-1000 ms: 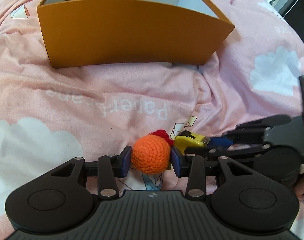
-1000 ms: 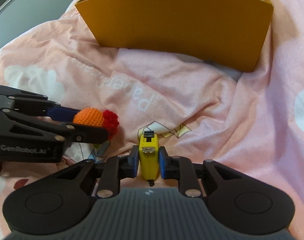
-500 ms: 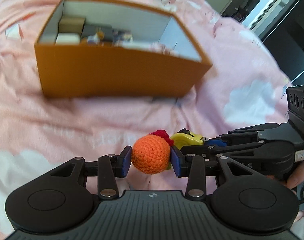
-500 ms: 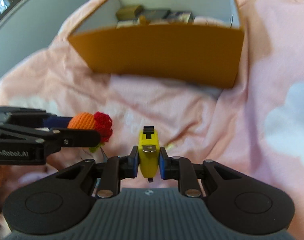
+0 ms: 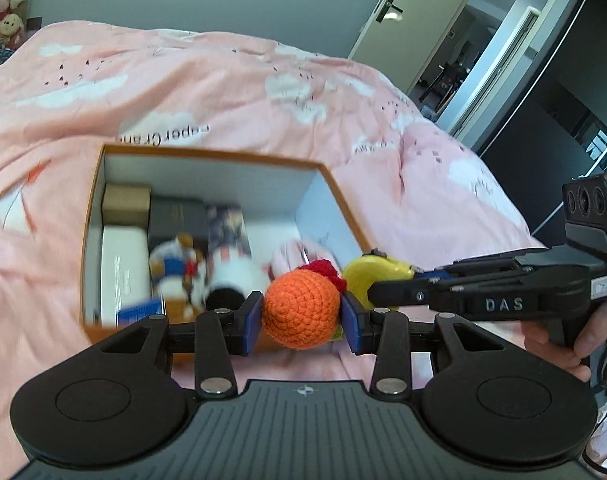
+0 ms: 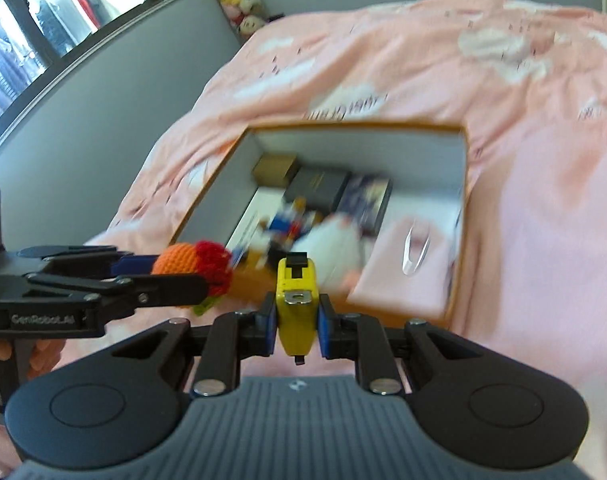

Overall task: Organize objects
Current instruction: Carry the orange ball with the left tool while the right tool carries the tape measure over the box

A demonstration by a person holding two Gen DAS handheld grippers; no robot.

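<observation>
The pink bed [image 5: 231,92] carries the orange box [image 5: 207,156], open, ahead and below both jaws, holding small boxes and toys. The right gripper [image 6: 294,322] clamps the yellow tape measure [image 6: 295,304], long axis forward; the left gripper [image 5: 301,318] beside it squeezes the crochet orange [image 5: 301,314]

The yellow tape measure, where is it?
The yellow tape measure is gripped by the right gripper, above the orange box's near edge.
</observation>
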